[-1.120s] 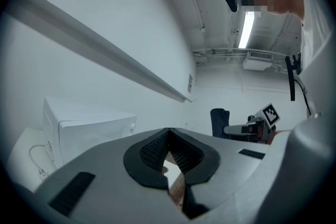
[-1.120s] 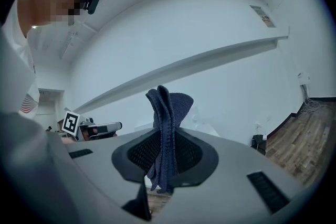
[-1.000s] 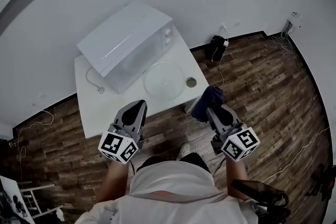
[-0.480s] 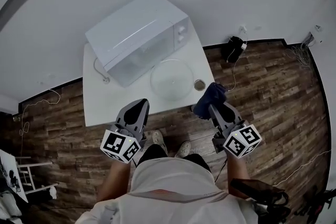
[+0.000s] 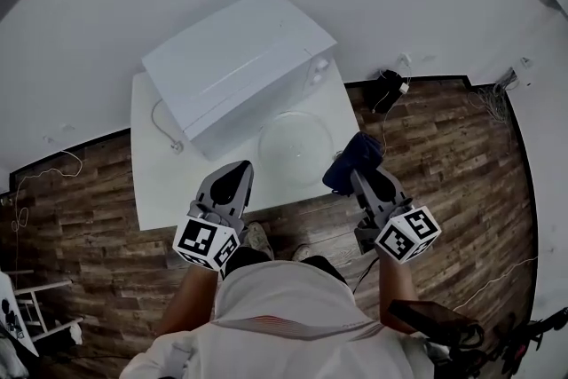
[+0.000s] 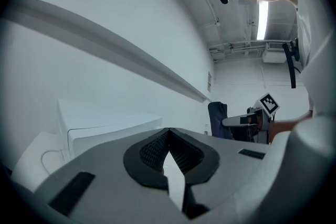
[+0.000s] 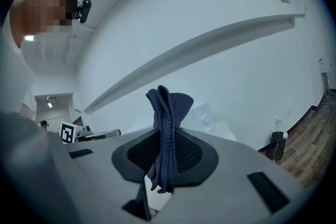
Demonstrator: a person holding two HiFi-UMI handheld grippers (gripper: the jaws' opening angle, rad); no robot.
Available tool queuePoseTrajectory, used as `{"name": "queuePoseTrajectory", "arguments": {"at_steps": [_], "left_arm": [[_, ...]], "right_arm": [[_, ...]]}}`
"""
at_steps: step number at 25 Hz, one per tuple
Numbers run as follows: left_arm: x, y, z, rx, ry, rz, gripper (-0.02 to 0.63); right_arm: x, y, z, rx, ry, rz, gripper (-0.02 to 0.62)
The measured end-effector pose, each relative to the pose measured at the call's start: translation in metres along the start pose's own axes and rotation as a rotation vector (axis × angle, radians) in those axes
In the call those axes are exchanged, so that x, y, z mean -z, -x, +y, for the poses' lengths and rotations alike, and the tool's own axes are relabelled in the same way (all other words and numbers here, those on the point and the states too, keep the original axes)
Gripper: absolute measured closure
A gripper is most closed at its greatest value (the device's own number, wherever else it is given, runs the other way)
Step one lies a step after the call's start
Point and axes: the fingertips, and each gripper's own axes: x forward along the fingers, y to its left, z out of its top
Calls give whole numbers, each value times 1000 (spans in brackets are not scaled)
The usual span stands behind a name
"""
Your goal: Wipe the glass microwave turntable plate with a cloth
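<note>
Compared with half a second ago, the right gripper (image 5: 359, 176) has come forward from over the wooden floor (image 5: 444, 146) to the near right corner of the surface (image 5: 160, 182). The surface itself sits a little lower and nearer in the head view. This gripper is clenched on a dark blue cloth (image 5: 353, 159), which stands up in a bunched fold between its jaws. The cloth is now just beside the right rim of the glass turntable plate (image 5: 295, 138); whether the two touch cannot be told.

The left gripper (image 5: 237, 169) has its jaws pressed together with nothing in them and hangs at the surface's near edge, lower left of the plate.

The plate lies flat at the centre of the frame, on the near right part of the surface. Its far rim is close to the front of the white microwave (image 5: 240, 67). Bare surface lies open to the plate's left, and a thin cable (image 5: 162, 124) loops at the microwave's left end.
</note>
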Motion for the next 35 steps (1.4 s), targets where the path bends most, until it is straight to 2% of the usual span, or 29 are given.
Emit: {"name": "queuePoseTrajectory", "arguments": {"at_steps": [5,10,16,20,23,29,35], "left_arm": [[12,-4,29,4,37,23,597],[21,-9,36,6,28,41,597],[26,-15,49,-57,22,41,597],[30,-27,46,-92,23,41,597],[39,-35,40,-112,25,57,597],[69,-36,38,-167,39,100,597],[97,-40,43,-205,46,124,597]], "right_arm": [[8,-35,15,-9,4,33,529],[16,-55,12,-23,-18,77,529],[20,-76,0,-69,-26,121,529],[34,-88,-20,-126,-114,171,529],[62,-108,-36,-165,-198,274,529],[153,-172,-50,-198,-251,570,529],[202,-210,-43,-248,-267,721,529]]}}
